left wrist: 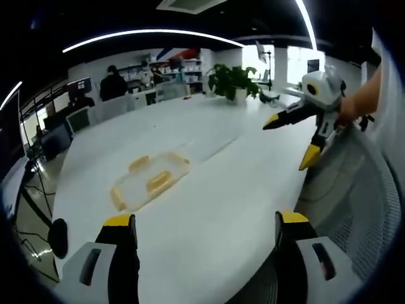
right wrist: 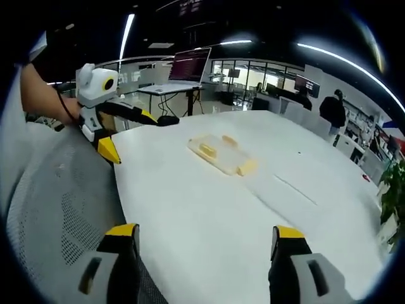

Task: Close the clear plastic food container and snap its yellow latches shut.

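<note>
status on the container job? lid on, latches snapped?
Done: the lid looks to be lying on the clear container on the white table; whether it is seated is too small to tell. In hand: nothing; the left tool and right tool are both open, off the container. Left: the yellow latches appear splayed outward, so all probably need snapping, though that is hard to confirm here.

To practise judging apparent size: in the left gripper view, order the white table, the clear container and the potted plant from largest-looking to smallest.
1. white table
2. clear container
3. potted plant

The plant stands much farther off, so its true size stays unsure.
</note>
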Demonstrator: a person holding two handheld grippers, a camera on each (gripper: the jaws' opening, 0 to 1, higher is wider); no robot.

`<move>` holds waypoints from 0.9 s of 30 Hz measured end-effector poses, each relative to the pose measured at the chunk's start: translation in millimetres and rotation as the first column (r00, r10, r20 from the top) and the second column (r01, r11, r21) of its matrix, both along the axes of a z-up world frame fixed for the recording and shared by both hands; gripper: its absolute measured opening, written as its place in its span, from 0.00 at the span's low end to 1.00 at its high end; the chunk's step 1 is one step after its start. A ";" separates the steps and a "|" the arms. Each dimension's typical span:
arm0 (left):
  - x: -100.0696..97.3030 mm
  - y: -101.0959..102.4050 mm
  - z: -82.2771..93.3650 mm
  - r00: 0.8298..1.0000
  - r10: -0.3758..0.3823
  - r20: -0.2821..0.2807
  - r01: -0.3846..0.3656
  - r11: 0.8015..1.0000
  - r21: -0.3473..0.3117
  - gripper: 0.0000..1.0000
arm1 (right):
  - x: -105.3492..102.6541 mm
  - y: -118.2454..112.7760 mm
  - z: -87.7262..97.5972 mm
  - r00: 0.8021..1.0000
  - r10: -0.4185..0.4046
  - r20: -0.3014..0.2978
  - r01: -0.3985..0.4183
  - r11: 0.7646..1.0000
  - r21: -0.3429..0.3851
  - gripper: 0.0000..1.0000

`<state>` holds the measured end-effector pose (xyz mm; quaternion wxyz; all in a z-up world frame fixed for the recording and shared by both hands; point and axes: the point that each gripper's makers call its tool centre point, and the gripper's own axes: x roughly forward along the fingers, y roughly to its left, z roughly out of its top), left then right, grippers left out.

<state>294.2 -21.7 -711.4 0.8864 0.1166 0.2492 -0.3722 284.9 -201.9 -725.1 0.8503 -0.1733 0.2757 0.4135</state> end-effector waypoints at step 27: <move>20.7 7.1 -0.3 1.000 -0.016 0.005 0.016 0.999 0.038 0.86 | 15.7 9.0 -2.0 0.999 0.032 0.000 -0.032 0.999 -0.024 0.82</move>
